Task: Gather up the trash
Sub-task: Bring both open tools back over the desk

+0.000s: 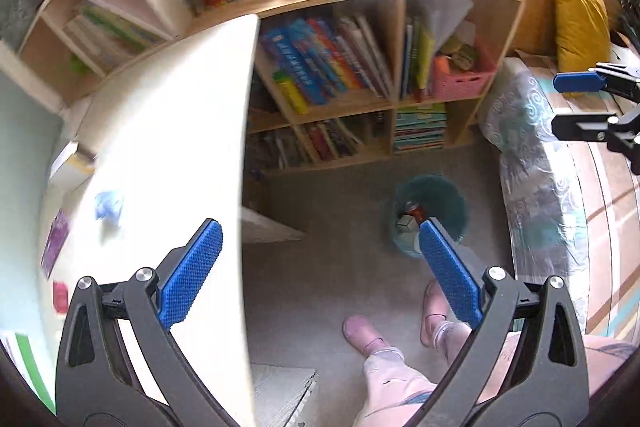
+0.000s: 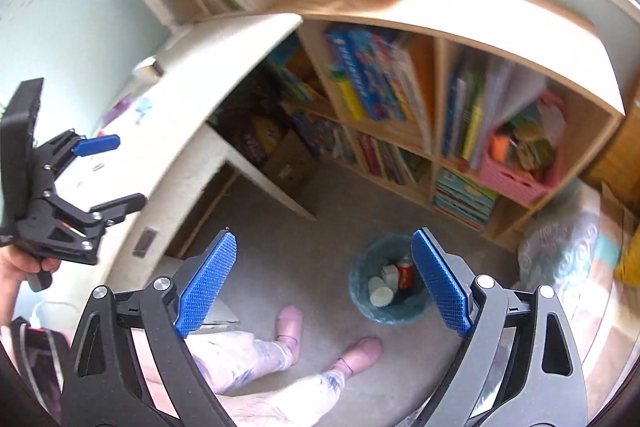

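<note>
While the teal waste bin [image 2: 387, 281] is sitting on the grey carpet [image 2: 304, 251] in front of the bookshelf [image 2: 432, 115], it is already holding a red can [image 2: 406, 274] and a few pale cups or cartons [image 2: 381, 293], all lying inside its rim. From the left wrist view the same bin [image 1: 434, 215] is showing just past the right-hand blue pad, partly hidden behind it. Up on the white desk [image 1: 168, 115] a crumpled bluish scrap [image 1: 108, 205] is lying well apart from the bin, blurred, with a purple item [image 1: 56, 243] beside it near the desk's far edge.

The left gripper [image 1: 320, 267] is hovering with its jaws spread wide and nothing between the pads, straddling the desk's edge, one finger over the desk and the other over the floor. Seen from the right wrist, that left gripper [image 2: 110, 173] is hanging over the desk, held in the person's hand [image 2: 24, 267]. The right gripper [image 2: 324, 283] is also gaping wide and carrying nothing, aimed down at the floor with the bin just inside its right finger. The person's pink slippers [image 2: 320, 339] are resting on the carpet near the bin. A pink crate [image 2: 516, 179] is sitting in one cubby of the shelf, and a patterned mattress [image 1: 536, 187] is lying to the right.
</note>
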The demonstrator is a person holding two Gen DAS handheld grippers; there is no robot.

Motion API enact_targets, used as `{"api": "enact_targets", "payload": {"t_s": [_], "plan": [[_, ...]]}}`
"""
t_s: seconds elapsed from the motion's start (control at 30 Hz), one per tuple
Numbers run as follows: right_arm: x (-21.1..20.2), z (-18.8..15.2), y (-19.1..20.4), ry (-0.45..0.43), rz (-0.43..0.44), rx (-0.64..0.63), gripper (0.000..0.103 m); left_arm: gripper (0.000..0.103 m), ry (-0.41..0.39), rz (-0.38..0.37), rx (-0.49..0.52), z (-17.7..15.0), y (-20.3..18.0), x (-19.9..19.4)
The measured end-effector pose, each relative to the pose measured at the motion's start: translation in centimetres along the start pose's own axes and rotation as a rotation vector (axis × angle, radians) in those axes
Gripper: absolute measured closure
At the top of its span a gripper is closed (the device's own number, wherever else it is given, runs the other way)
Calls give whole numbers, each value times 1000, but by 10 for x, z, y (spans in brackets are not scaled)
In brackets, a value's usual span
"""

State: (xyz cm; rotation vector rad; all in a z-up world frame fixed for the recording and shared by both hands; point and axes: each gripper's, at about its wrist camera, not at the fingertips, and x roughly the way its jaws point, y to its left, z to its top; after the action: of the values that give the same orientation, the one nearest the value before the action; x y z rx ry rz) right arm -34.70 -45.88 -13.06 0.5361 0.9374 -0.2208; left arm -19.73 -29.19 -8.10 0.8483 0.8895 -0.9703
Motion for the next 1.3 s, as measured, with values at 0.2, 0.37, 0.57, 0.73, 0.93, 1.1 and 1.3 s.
{"api": "enact_targets", "payload": {"t_s": [0.2,0.37,0.57,0.73,0.93,1.1,1.3], "plan": [[4,23,51,11,73,-122,13,7,2,45,-110,-25,41,-20],[10,42,92,9,113,-217,13,7,21,101,-179,-54,75,-29],[25,63,133,33,169,-299,13,7,38,142,-320,-88,118,-36],[40,74,169,70,206,-380,13,7,43,180,-400,-113,142,-46],[57,83,205,101,249,-446,13,7,53,223,-465,-138,169,-54],[67,89,233,119,268,-491,13,7,67,253,-506,-157,191,-58],[83,98,262,137,281,-545,13,7,79,282,-554,-177,215,-60]]}}
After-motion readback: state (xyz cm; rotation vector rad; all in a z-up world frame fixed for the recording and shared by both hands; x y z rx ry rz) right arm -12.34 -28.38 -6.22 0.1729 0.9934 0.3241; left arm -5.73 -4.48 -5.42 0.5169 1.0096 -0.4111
